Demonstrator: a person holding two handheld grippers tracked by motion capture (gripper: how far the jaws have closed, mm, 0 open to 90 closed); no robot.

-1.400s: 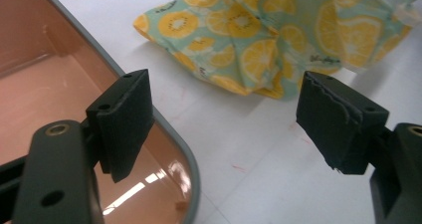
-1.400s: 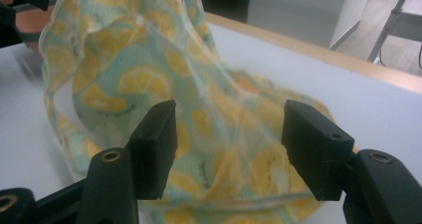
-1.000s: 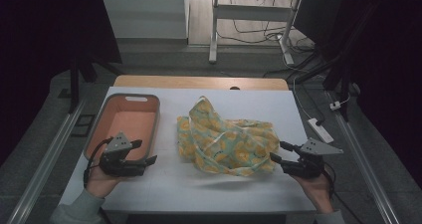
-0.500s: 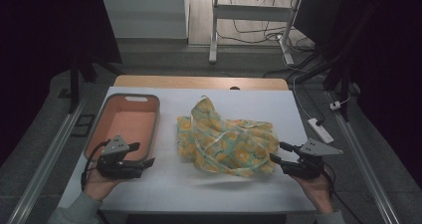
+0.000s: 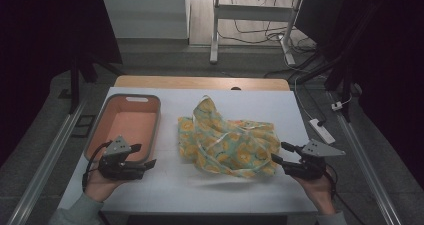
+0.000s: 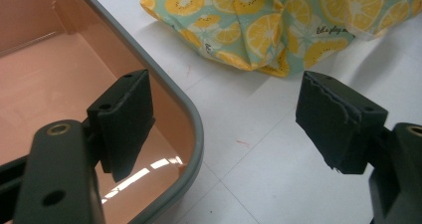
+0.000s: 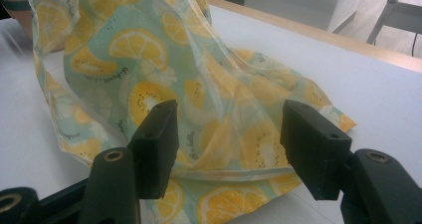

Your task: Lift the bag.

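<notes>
The citrus-print cloth [image 5: 227, 142] lies crumpled in the middle of the white table [image 5: 200, 190], one corner peaked up toward the far edge, its bulk running from that peak down toward the person's right. The right gripper [image 5: 276, 153] sits at the cloth's near right corner, jaws spread, nothing pinched; in the right gripper view the printed fabric [image 7: 199, 84] lies straight ahead between the two black jaws, its hem just beyond the tips. So the right hand is plainly the nearer one, and my guess is a short push forward would put that hem in its bite. Over on the other side, the left gripper [image 5: 151, 161] hovers beside the empty pink tray [image 5: 127, 99], jaws also wide and holding nothing, with the cloth [image 6: 259, 30] ahead and well apart across bare table.
</notes>
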